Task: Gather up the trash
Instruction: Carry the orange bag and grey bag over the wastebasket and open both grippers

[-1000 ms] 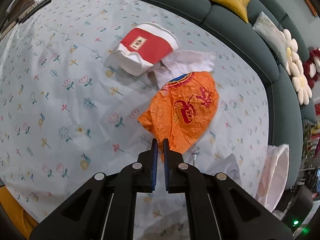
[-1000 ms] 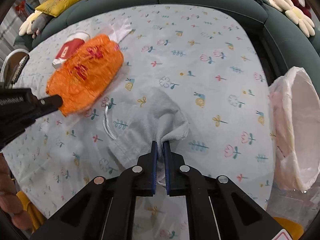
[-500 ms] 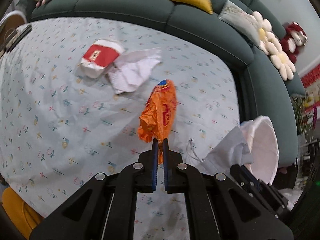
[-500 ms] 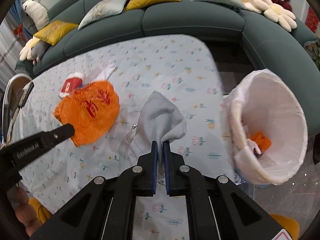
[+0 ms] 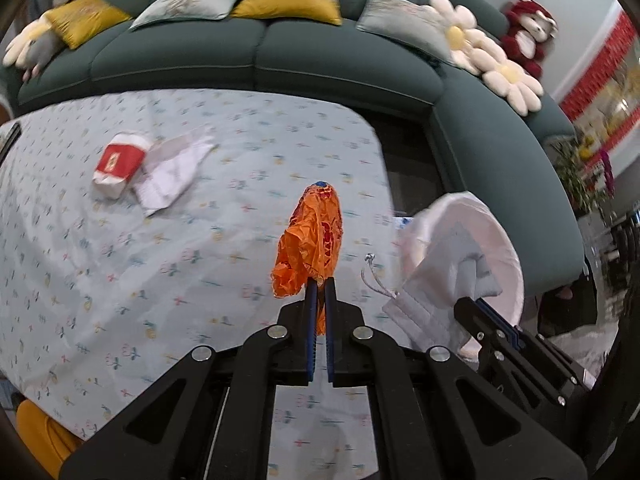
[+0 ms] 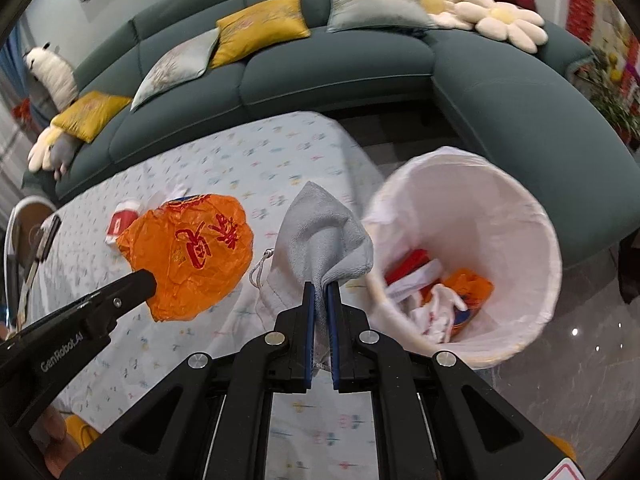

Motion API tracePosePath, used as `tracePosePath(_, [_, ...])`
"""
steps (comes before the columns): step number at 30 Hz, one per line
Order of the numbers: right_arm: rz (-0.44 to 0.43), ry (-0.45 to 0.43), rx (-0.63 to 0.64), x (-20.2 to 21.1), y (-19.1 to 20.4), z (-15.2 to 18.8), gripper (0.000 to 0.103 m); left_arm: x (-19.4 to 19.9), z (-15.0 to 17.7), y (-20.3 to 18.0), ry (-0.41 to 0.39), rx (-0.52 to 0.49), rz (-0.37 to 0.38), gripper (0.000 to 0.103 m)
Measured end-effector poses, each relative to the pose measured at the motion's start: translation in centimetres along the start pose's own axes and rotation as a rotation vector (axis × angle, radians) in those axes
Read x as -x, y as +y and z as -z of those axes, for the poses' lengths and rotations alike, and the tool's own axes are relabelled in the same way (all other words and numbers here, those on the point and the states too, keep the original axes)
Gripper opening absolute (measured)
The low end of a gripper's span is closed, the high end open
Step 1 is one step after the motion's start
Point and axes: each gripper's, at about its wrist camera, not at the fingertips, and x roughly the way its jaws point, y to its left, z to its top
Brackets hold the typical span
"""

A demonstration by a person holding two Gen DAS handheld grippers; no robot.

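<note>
Lifted off the table, orange bag (image 5: 310, 244) hangs from left gripper (image 5: 319, 284).

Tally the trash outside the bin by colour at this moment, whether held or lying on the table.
Orange: 1, the orange bag held by the left gripper.
Grey: 1, the grey cloth held by the right gripper.
Red and white: 1, the paper cup on the table.
White: 1, the crumpled white paper beside it.
Total: 4.
</note>
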Motion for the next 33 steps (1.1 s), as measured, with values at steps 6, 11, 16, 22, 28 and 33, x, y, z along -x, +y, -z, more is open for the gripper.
tracePosePath(6, [0.032, -0.024, -0.073, 1.0, -4.7, -0.1, 0.006, -0.7, 0.3, -5.1, 0.012, -0.077, 0.037, 0.003])
tracePosePath(11, [0.060, -0.038, -0.129, 1.5, -8.6, -0.1, 0.006, -1.7, 0.5, -8.8, 0.027, -0.130, 0.068, 0.003])
tracePosePath(16, [0.080, -0.044, -0.174, 1.5, -11.8, -0.1, 0.006, -3.3, 0.8, -12.3, 0.049, -0.181, 0.080, 0.003])
tracePosePath(22, [0.097, -0.043, -0.226, 1.0, -15.3, -0.1, 0.006, -4.9, 1.2, -15.6, 0.077, -0.236, 0.090, 0.003])
tracePosePath(28, [0.113, -0.030, -0.258, 0.2, -17.4, 0.1, 0.006, -6.4, 1.3, -17.2, 0.103, -0.252, 0.119, 0.005])
tracePosePath(33, [0.117, -0.024, -0.269, -0.3, -17.6, -0.1, 0.007, -7.0, 1.0, -16.9, 0.106, -0.229, 0.104, 0.025])
